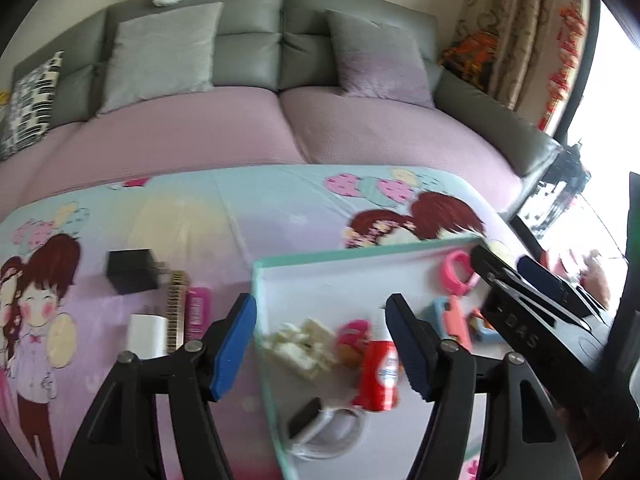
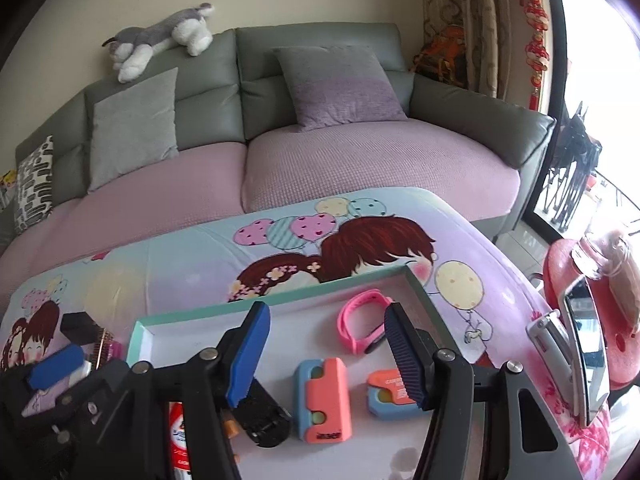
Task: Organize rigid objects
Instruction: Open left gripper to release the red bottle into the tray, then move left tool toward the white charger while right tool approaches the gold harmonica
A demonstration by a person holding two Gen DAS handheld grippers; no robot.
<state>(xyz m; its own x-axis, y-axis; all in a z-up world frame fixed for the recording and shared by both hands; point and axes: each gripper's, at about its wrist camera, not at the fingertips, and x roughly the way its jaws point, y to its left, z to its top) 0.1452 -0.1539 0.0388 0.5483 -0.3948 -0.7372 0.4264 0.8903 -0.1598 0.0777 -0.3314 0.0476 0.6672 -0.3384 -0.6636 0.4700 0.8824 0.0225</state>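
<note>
A shallow tray with a teal rim (image 1: 360,249) (image 2: 320,285) lies on the cartoon cloth. In it are a red tube (image 1: 380,376), a white crumpled piece (image 1: 304,346), a white cable with black plug (image 1: 324,428), a pink watch band (image 2: 362,322), a coral-and-blue case (image 2: 324,398) and a smaller one (image 2: 390,394). Left of the tray lie a black charger (image 1: 130,272), a white charger (image 1: 146,336), a comb (image 1: 176,308) and a pink item (image 1: 198,312). My left gripper (image 1: 322,344) is open over the tray's left edge. My right gripper (image 2: 326,352) is open above the tray.
A grey sofa with a pink cover (image 2: 360,168) and cushions stands behind the table. A phone (image 2: 586,344) stands at the table's right edge by a red stool (image 2: 588,280). A plush dog (image 2: 160,40) lies on the sofa back.
</note>
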